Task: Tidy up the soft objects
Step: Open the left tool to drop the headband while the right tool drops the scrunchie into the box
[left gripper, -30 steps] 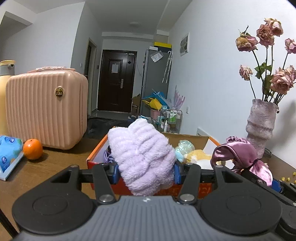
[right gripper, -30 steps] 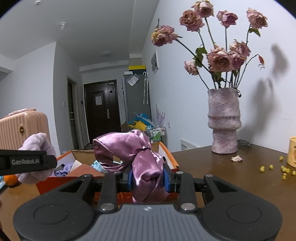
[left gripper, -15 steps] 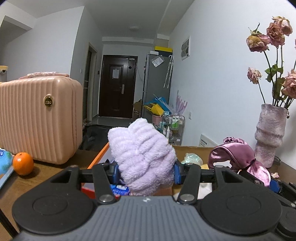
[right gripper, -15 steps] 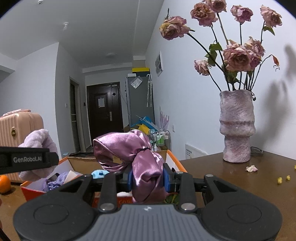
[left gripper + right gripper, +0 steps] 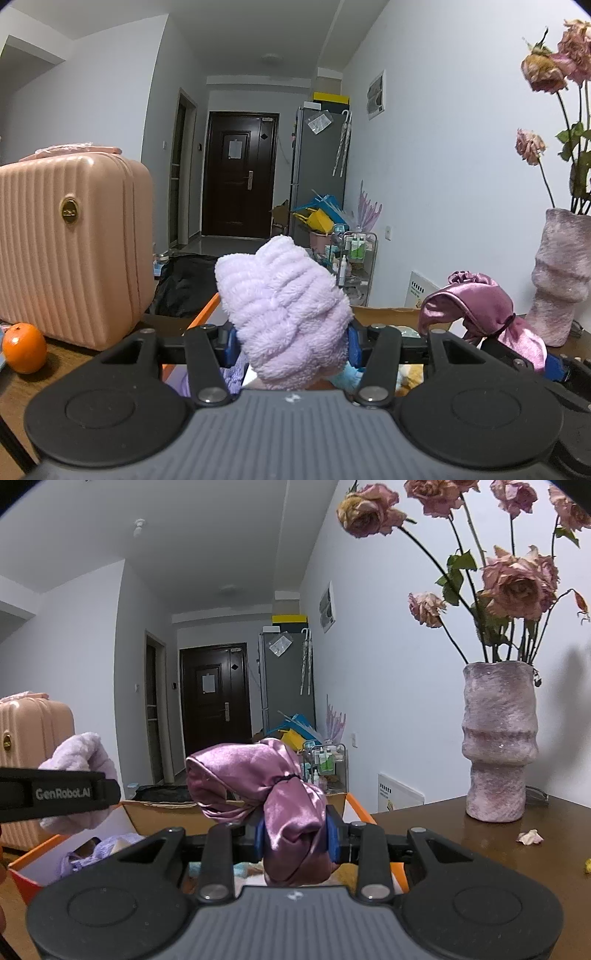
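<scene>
My left gripper [image 5: 291,345] is shut on a fluffy lilac plush bundle [image 5: 284,310], held above an open orange cardboard box [image 5: 201,317]. My right gripper [image 5: 295,836] is shut on a shiny purple satin piece [image 5: 266,775] gathered by a dark elastic, and it hangs over the same box [image 5: 354,805]. In the right wrist view the left gripper's arm [image 5: 55,794] and the lilac bundle [image 5: 79,755] show at the left. In the left wrist view the satin piece [image 5: 476,302] shows at the right. Other soft items lie inside the box, mostly hidden.
A ribbed pink suitcase [image 5: 70,243] stands on the wooden table [image 5: 480,834] at the left, with an orange [image 5: 24,347] in front of it. A mauve vase [image 5: 498,742] of dried roses stands at the right, with petals and yellow bits scattered nearby. A hallway lies beyond.
Both grippers have moved forward with their loads, from short of the box to above it. The box has slid under the fingers. The suitcase and the vase look nearer.
</scene>
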A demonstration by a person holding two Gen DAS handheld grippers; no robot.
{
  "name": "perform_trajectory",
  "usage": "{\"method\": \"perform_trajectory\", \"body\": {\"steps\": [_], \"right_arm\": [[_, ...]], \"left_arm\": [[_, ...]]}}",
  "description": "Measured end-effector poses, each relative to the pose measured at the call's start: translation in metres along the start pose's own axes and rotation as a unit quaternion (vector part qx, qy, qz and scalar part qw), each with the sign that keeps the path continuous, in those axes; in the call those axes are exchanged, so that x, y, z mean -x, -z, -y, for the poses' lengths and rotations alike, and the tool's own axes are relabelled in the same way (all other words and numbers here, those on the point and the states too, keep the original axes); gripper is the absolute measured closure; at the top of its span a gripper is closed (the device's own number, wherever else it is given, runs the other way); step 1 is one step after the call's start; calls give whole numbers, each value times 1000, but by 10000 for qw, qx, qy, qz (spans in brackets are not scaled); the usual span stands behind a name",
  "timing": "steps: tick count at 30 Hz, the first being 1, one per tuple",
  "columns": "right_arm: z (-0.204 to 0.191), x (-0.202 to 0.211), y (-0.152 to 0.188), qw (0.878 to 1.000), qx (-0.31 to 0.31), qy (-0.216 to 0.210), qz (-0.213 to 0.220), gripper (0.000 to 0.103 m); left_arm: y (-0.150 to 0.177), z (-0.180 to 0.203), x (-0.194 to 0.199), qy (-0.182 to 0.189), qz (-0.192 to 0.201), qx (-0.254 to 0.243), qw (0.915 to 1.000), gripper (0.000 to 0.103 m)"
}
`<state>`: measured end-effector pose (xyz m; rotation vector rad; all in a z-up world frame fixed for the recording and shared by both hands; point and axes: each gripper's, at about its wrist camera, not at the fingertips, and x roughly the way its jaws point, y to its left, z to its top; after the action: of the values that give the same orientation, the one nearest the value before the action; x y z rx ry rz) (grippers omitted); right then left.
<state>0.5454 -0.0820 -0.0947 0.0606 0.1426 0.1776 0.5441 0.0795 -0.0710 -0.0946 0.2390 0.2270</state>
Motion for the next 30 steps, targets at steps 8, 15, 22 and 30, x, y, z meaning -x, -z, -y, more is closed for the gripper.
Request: {"method": "perform_trajectory", "body": {"steps": [8, 15, 22, 30], "right_arm": [[4, -14, 0, 9997, -21, -105, -200, 62], [6, -9, -1, 10000, -80, 34, -48, 2], [7, -8, -2, 9999, -81, 68, -40, 0], [9, 4, -1, 9999, -27, 97, -85, 0]], "left_arm": [[2, -3, -9, -32, -82, 16, 10000, 36], [1, -11, 0, -273, 141, 210, 9993, 0], [1, -13, 2, -327, 66, 263, 9991, 0], [4, -14, 14, -406, 63, 4, 9992, 0]]}}
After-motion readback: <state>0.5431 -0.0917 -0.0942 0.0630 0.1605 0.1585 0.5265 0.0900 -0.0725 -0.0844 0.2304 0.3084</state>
